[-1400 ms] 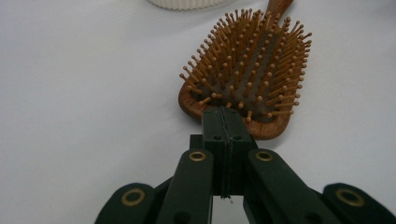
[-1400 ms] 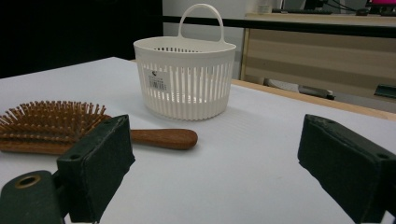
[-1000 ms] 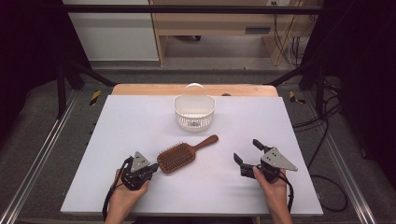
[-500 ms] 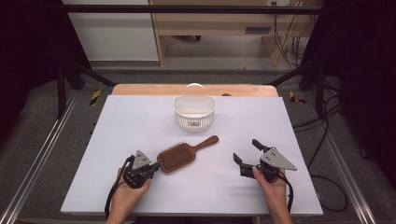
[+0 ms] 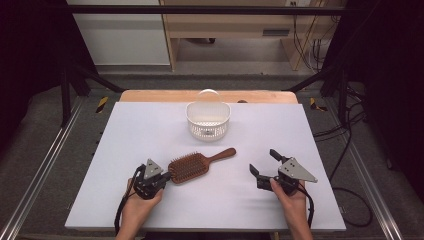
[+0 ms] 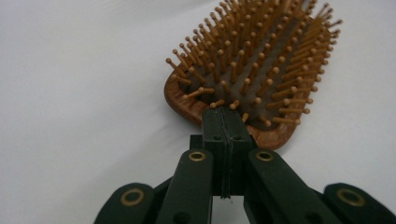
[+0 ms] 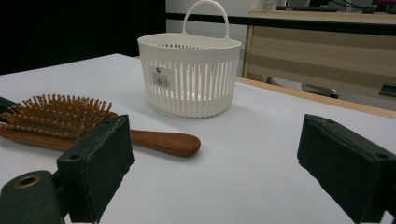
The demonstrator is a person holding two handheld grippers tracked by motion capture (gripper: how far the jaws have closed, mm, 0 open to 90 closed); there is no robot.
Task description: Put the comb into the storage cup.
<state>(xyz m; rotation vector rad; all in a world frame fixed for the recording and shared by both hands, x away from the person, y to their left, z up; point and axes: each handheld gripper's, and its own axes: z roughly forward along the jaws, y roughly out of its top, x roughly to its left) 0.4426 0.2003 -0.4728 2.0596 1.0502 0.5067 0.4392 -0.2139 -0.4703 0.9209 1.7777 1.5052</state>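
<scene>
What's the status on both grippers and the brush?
Left gripper shut, tips at brown wooden paddle hairbrush head. Right gripper open, empty. White slotted plastic basket beyond, nothing in the way.

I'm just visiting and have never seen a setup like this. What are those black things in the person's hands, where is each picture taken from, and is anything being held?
No robot arm here: a person holds a hand tool with two black jaws in each hand. The high view looks down on the white table from above the person's side. The other two pictures come from small cameras riding on the tools, looking along their jaws.

On the table lie a wooden hairbrush, bristles up, and beyond it a white slatted basket with a handle.

The left gripper has its jaws shut together, the tips at the rim of the brush's head; they do not seem to clamp it. The right gripper is open and empty, resting apart from the brush, pointing towards the basket.
</scene>
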